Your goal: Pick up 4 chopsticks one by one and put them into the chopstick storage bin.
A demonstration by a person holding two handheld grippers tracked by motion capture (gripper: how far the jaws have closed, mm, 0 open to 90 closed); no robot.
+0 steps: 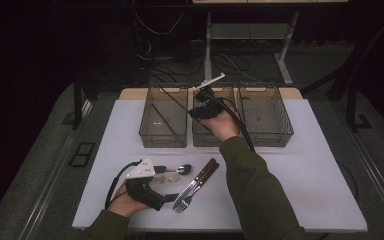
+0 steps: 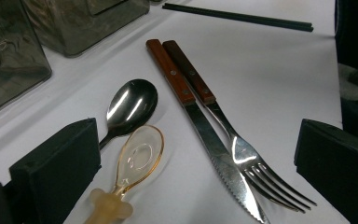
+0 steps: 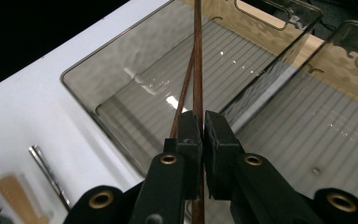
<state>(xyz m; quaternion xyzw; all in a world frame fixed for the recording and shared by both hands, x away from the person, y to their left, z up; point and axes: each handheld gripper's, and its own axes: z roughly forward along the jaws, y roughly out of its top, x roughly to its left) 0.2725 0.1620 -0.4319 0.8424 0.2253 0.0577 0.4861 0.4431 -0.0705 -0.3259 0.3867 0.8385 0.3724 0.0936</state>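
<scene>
My right gripper [image 1: 196, 113] hangs over the back row of bins, between the left bin [image 1: 163, 131] and the middle bin [image 1: 206, 139]. In the right gripper view it [image 3: 203, 119] is shut on two thin brown chopsticks [image 3: 197, 70], which reach out over the left bin [image 3: 135, 107] and cross a little way past the pads. My left gripper [image 1: 166, 182] rests on the table at the front left and is open [image 2: 196, 135]. Between its wide jaws lie a metal spoon [image 2: 133, 102], an amber plastic spoon [image 2: 137, 156], a knife [image 2: 200, 126] and a fork [image 2: 249, 158], both with wooden handles.
A third clear bin [image 1: 265, 131] stands at the back right. Two thin dark sticks [image 2: 237, 16] lie on the white table [image 1: 310, 170] beyond the cutlery. The person's right sleeve [image 1: 255, 190] crosses the table's middle. A cable [image 1: 242, 127] trails from the right gripper.
</scene>
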